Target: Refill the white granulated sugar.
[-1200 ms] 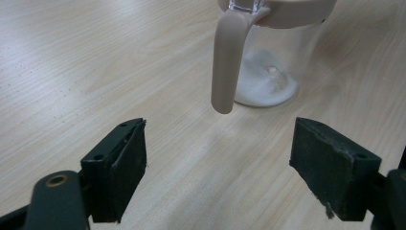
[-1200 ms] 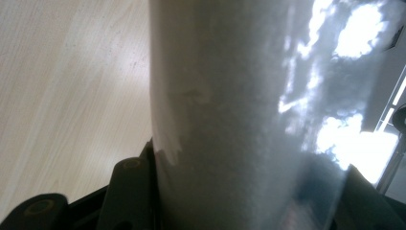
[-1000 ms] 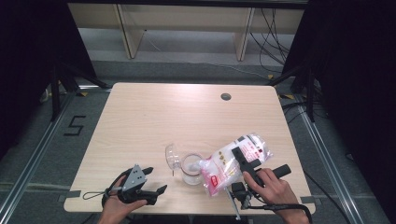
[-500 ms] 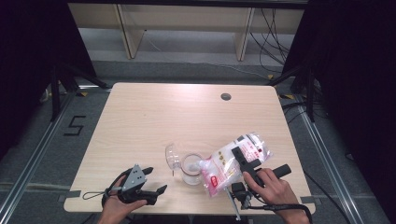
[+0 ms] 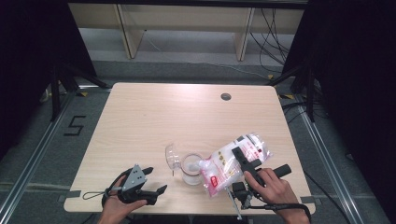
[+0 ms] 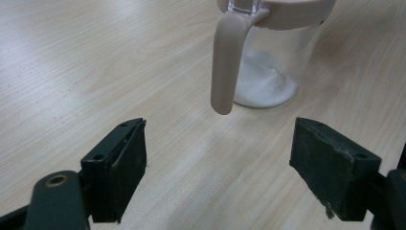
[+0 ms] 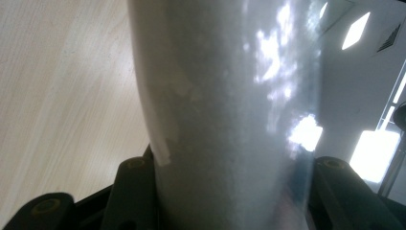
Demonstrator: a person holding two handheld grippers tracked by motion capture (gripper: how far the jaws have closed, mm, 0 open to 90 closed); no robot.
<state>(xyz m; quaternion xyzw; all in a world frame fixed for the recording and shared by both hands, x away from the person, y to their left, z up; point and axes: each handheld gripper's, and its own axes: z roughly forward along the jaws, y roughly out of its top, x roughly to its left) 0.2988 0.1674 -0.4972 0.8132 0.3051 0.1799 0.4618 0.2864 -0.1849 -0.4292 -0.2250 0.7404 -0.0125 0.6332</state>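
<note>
Nothing moved, one bag (image 5: pixel 231 161), one jar (image 5: pixel 190 169)

High view overlooks the whole table (image 5: pixel 140 121) from above; both gripper views sit close, low, sharing its jar (image 6: pixel 268 62) and bag (image 7: pixel 230 115).

I judge this to be a laboratory recording bay rather than a home or shop: a single pale wood-grain table (image 5: pixel 154 121) with a cable port (image 5: pixel 226 96) near its far right corner stands on grey floor, boxed in by black curtains (image 5: pixel 32 56) at both sides. Beyond the table's far edge I note bare light-wood shelving (image 5: pixel 187 21) with loose cables (image 5: pixel 266 32) hanging by it, metal floor rails (image 5: pixel 37 154) running along both sides, and a figure five taped (image 5: pixel 74 126) on the floor off the table's left edge.
</note>
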